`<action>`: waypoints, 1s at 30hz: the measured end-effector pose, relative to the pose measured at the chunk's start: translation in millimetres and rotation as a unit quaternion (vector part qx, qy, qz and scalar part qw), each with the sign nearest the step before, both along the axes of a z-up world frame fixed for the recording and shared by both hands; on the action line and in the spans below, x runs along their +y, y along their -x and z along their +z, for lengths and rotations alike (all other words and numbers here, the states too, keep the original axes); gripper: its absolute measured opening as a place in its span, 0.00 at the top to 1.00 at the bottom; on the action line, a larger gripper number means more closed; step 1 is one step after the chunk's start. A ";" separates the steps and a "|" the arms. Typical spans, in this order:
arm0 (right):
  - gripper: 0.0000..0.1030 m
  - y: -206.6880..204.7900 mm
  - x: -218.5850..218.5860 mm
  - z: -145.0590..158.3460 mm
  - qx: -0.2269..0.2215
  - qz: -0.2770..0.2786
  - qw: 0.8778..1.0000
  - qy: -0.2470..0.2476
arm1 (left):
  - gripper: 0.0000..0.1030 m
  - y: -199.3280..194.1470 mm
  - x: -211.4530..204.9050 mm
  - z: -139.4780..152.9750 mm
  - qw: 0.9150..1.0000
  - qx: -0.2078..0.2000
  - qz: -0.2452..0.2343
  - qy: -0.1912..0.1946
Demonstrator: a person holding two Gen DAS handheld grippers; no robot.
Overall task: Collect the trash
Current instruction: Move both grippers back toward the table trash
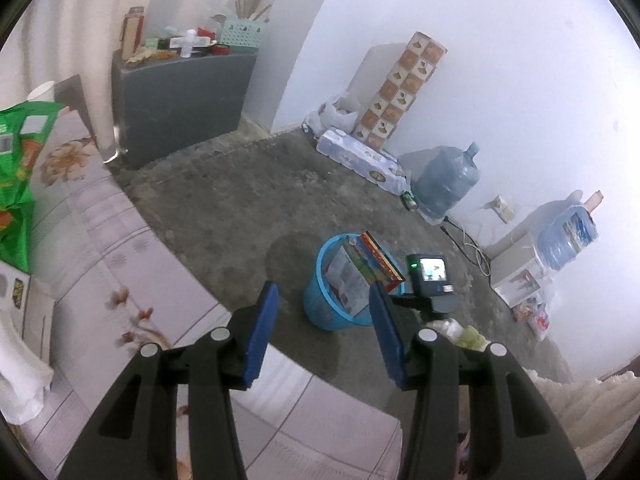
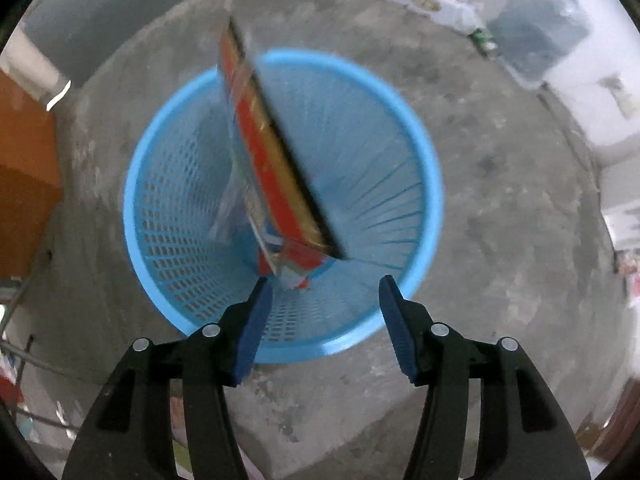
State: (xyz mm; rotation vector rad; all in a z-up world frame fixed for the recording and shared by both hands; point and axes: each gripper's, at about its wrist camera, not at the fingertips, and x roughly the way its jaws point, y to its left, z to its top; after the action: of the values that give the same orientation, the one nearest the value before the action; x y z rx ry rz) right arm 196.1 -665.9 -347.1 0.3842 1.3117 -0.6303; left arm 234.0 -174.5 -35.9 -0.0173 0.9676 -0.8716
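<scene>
**A:** ok so what's the room like? Biggest stuff first pls.

**B:** Rough grey concrete floor (image 1: pixel 224 208) and plain white walls (image 1: pixel 500 80). A bed (image 1: pixel 100 264) with a pale floral cover fills the left side of the left wrist view, with a green snack bag (image 1: pixel 18 168) lying on it at the edge of the frame. In the far corner there's a dark grey surface (image 1: pixel 180 92) crowded with bottles, boxes and a mint-coloured holder, too small to sort out. Along the wall: a tall patterned stack of boxes (image 1: pixel 400 88), a pack of tissue rolls (image 1: pixel 360 156) lying on the floor, and two big water jugs (image 1: pixel 444 184), the second wrapped in plastic.

**A:** and the trash?

**B:** A blue mesh basket (image 2: pixel 384 128) stands on the floor. A flat red-and-yellow box (image 2: pixel 276 168) stands on end inside it, its top sticking up past the rim.

**A:** tongs?

**B:** The right tongs (image 2: pixel 324 320) hang right above the basket, spread wide apart, nothing between them. The left tongs (image 1: pixel 320 340) are also spread with nothing in them, out over the bed's edge.

**A:** anything unclear?

**B:** The right view is motion-blurred, so the box print is unreadable. The stuff by the white appliance (image 1: pixel 516 280) is just mush.
</scene>
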 end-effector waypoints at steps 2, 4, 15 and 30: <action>0.48 10.1 3.1 13.5 -0.022 -0.017 1.000 0.003 | 0.55 1.4 6.4 1.5 1.000 -0.001 0.005 0.001; 0.48 17.2 4.6 34.7 -0.055 -0.031 0.998 -0.002 | 0.55 4.6 14.9 3.1 1.000 -0.002 0.011 0.004; 0.46 41.7 71.3 141.0 -0.205 0.018 0.978 -0.012 | 0.48 43.7 88.8 6.7 0.996 -0.034 0.080 0.005; 0.25 -1.9 244.0 249.8 -0.329 0.262 0.903 -0.090 | 0.29 104.8 237.7 18.0 0.960 -0.113 0.254 -0.016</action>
State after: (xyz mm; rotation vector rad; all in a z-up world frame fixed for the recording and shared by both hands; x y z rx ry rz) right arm 197.9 -421.9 -97.2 0.3324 0.7597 0.0897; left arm 129.2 63.2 -17.9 -0.1306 0.7131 -0.3723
